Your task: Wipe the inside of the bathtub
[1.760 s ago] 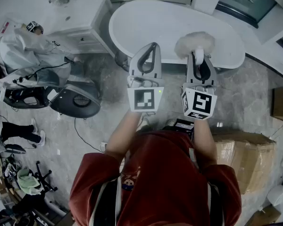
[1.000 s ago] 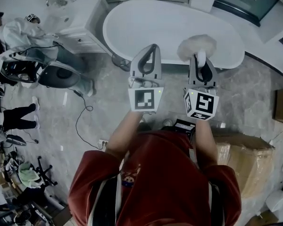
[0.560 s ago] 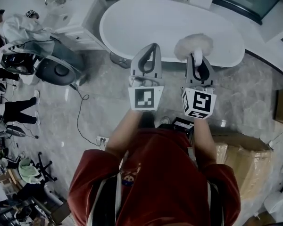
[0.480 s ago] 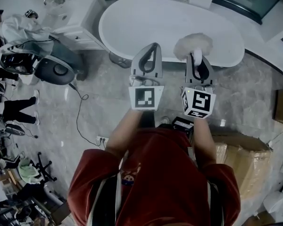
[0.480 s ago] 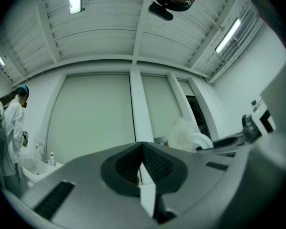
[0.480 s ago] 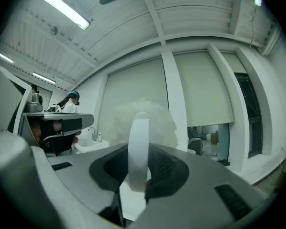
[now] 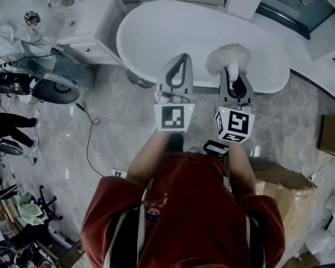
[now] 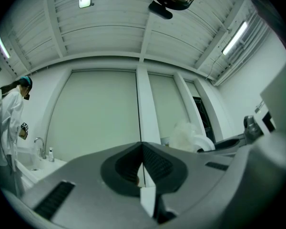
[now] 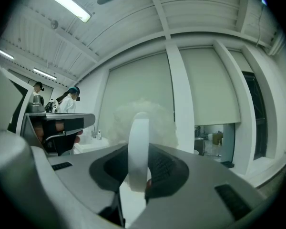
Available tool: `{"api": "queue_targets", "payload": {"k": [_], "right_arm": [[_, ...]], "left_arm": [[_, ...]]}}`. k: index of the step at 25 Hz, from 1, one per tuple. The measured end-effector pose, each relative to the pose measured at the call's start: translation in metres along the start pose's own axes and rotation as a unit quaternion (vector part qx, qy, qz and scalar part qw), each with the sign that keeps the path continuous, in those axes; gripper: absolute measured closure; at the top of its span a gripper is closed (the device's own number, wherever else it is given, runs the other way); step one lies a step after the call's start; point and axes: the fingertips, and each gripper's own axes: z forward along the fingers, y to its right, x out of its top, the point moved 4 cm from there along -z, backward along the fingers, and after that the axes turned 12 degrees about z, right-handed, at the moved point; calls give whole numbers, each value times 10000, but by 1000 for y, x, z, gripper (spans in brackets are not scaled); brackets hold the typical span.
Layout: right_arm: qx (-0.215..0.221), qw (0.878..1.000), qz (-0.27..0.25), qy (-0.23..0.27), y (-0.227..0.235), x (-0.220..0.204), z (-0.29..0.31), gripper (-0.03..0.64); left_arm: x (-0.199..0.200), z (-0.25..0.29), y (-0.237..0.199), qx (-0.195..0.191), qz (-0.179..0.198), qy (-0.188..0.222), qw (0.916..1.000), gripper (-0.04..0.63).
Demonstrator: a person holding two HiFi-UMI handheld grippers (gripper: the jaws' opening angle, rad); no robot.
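A white oval bathtub (image 7: pixel 178 32) stands ahead of me on the marble floor. My right gripper (image 7: pixel 233 71) is shut on the white handle (image 9: pixel 137 147) of a fluffy white duster (image 7: pixel 228 57), whose head hangs over the tub's near rim. In the right gripper view the duster (image 9: pixel 145 120) rises straight beyond the jaws. My left gripper (image 7: pixel 180 60) is held level beside it, just short of the tub's near edge, shut with nothing between its jaws (image 8: pixel 142 168).
A white vanity with a sink and bottles (image 7: pixel 84 13) stands left of the tub. A person in white (image 7: pixel 14 38) and equipment with cables (image 7: pixel 56 85) are at the far left. Cardboard boxes (image 7: pixel 282 191) lie at the right. A glass partition (image 7: pixel 301 4) lies behind the tub.
The view has shifted slightly, with the tub drawing a little closer under both grippers. The grippers keep the same pose and the duster stays held.
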Motion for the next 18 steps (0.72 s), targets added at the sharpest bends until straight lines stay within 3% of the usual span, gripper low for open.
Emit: {"api": "queue_targets", "payload": {"k": [12,18], "right_arm": [[38,9998,-200,-90,-62,6,148,523],[-24,9995,-260,-174,-71,2,190,523]], "left_arm": [[-52,81,-125,58,-89,-13,9999,580],[-76,110,-157,74,-160,-62,9998,580]]}}
